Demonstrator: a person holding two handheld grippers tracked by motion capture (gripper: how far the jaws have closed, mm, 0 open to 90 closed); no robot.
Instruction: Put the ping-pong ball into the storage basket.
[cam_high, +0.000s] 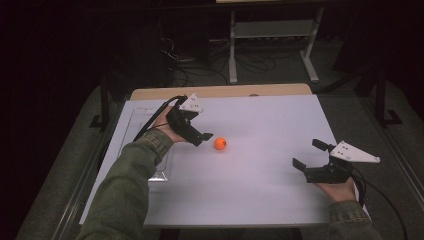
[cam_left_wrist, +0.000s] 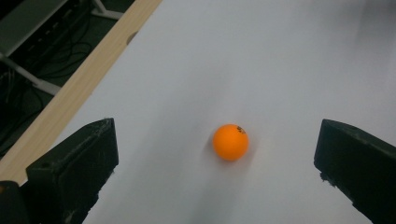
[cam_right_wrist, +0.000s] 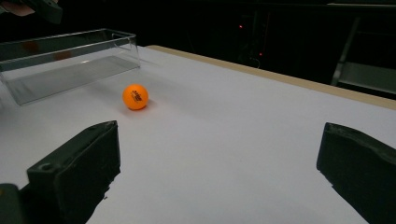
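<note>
An orange ball (cam_high: 220, 143) rests on the white sheet (cam_high: 260, 195), left of its middle. My left gripper (cam_high: 202, 138) is open and points at the ball from the left, its tips a short way from it. In the left gripper view the ball (cam_left_wrist: 230, 142) lies on the sheet ahead of the two black fingers (cam_left_wrist: 77, 163), between their lines and untouched. My right gripper (cam_high: 307, 153) stands open near the sheet's right edge, well apart from the ball. In the right gripper view the ball (cam_right_wrist: 135, 96) lies far ahead to the left of its wide-spread fingers (cam_right_wrist: 77, 172).
A clear plastic tray (cam_high: 134, 131) lies along the sheet's left side, under my left forearm; its wall (cam_right_wrist: 70, 46) shows beyond the ball. The table's wooden far edge (cam_high: 225, 91) borders the sheet. Behind the table stand a metal frame (cam_high: 272, 30) and floor cables (cam_high: 200, 70).
</note>
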